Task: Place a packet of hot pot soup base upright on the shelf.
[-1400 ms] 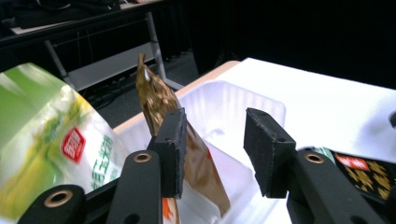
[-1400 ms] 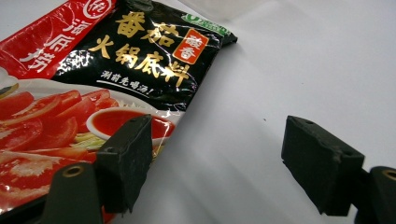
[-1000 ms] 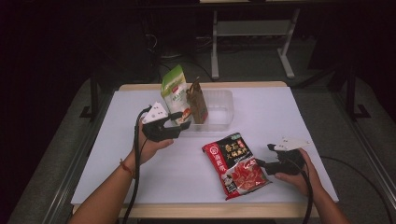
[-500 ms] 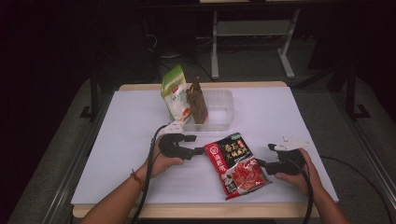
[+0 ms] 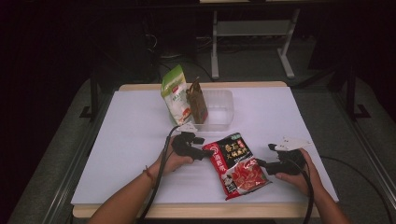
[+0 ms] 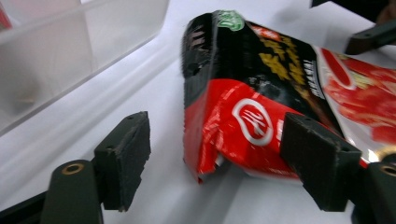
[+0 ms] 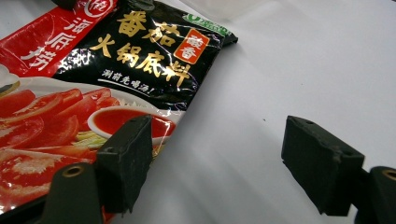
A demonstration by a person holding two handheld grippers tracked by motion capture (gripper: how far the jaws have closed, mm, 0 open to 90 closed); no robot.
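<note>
1. The red and black sauce packet (image 5: 236,164) lies flat on the white table (image 5: 130,135), near the front edge and a little right of centre, between the two grippers. The clear bin (image 5: 219,109) stands farther back, holding a green pouch (image 5: 175,95) and a brown pouch (image 5: 197,101) upright.

2. The left gripper (image 5: 201,152) sits at the packet's left far corner. Its jaws have just been opening and now stand wide; in the left gripper view the packet's crimped end (image 6: 205,116) lies between the pads, which do not press on it.

3. The right gripper (image 5: 258,163) rests at the packet's right edge, jaws wide apart. One pad overlaps the packet's edge (image 7: 161,128); the other stands over bare table. It holds nothing.

4. The packet looks like a soft, glossy foil pouch with a thick filling: likely fairly heavy for its size, floppy, and slippery on its faces. The flat crimped seam at either short end seems the surest place to pinch.

5. Its long axis runs from far left to near right across the table, with the black, lettered end toward the bin and the red pictured end toward the person.
</note>
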